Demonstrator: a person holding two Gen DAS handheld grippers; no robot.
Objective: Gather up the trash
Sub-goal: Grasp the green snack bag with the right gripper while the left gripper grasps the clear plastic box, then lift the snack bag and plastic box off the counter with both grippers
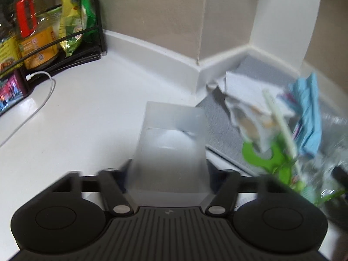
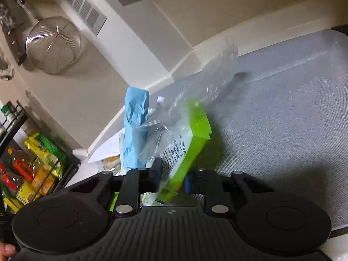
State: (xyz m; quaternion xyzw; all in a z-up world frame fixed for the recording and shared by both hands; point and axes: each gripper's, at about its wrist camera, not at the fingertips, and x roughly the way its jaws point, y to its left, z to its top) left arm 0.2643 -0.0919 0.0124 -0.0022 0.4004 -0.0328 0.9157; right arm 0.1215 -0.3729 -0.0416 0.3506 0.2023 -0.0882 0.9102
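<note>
Nearest us, our left gripper [image 1: 168, 169] clasps a frosted plastic box [image 1: 171, 143] on the white counter [image 1: 91, 108], while our right gripper [image 2: 171, 179] pinches a green-and-clear wrapper [image 2: 187, 139]. Behind the wrapper we see a blue glove [image 2: 134, 130] and crumpled paper [image 1: 245, 95] heaped on the grey mat [image 2: 282, 108]. A black rack of bottles [image 1: 37, 34] stands farther off by the wall.
</note>
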